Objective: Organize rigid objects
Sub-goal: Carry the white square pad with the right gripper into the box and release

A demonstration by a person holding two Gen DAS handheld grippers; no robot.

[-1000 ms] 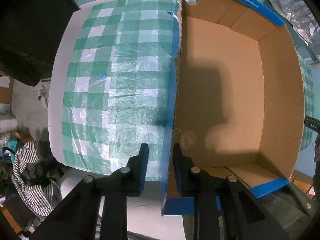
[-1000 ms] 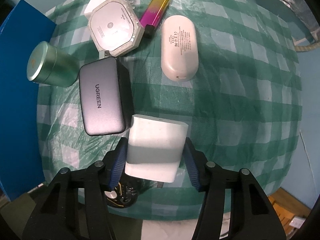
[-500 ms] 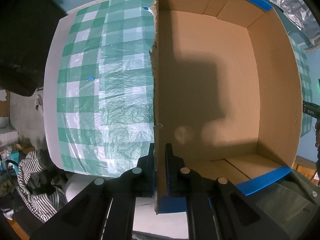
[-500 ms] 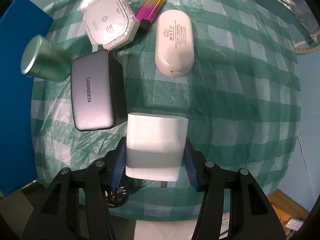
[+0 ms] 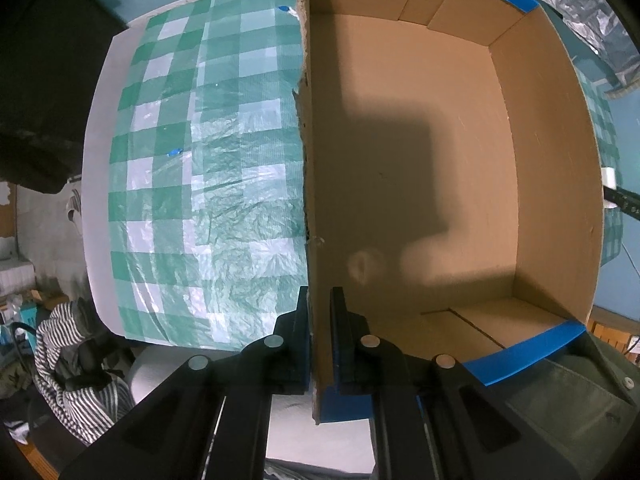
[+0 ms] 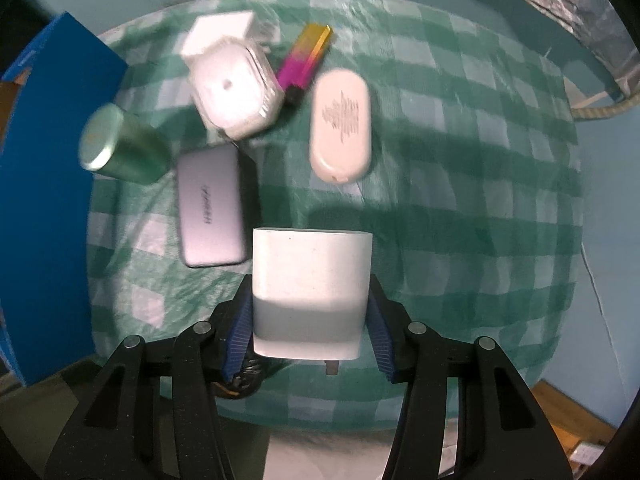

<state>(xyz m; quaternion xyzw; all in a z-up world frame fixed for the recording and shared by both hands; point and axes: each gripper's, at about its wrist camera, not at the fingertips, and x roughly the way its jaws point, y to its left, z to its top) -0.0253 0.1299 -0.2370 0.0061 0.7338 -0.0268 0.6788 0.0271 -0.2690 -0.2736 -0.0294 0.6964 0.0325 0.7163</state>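
Left wrist view
- Left hand-held gripper [image 5: 319, 330]: black, two-fingered, pointing down, clamped shut on the near-left wall of the box, one finger outside and one inside.
- Open brown cardboard box with blue outer faces [image 5: 552, 184]: stands on the worktop; nothing lies on its floor, only a dark shadow. A round hole shows near the far end of the gripped wall.
- Green-and-white checked plastic cloth [image 5: 208, 168]: covers the worktop to the left of the box.
- Striped black-and-white fabric [image 5: 68, 344]: lower left, off the worktop.

Right wrist view
- Right hand-held gripper [image 6: 310, 320]: black with blue pads, gripping the charger by its two sides.
- White square plug-in charger [image 6: 310, 280]: held between the pads, a metal prong showing at its near end.
- Grey rectangular power bank [image 6: 210, 204]: flat on the cloth, just left of the charger.
- Pale green metal cylindrical tin [image 6: 120, 144]: left of the power bank, near the blue box wall [image 6: 44, 200].
- White octagonal case [image 6: 236, 96]: beyond the power bank, overlapping a white block [image 6: 220, 30].
- Pink-to-gold iridescent stick [image 6: 306, 60]: just right of the octagonal case.
- White oval case [image 6: 340, 126]: right of the stick, apart from the charger.
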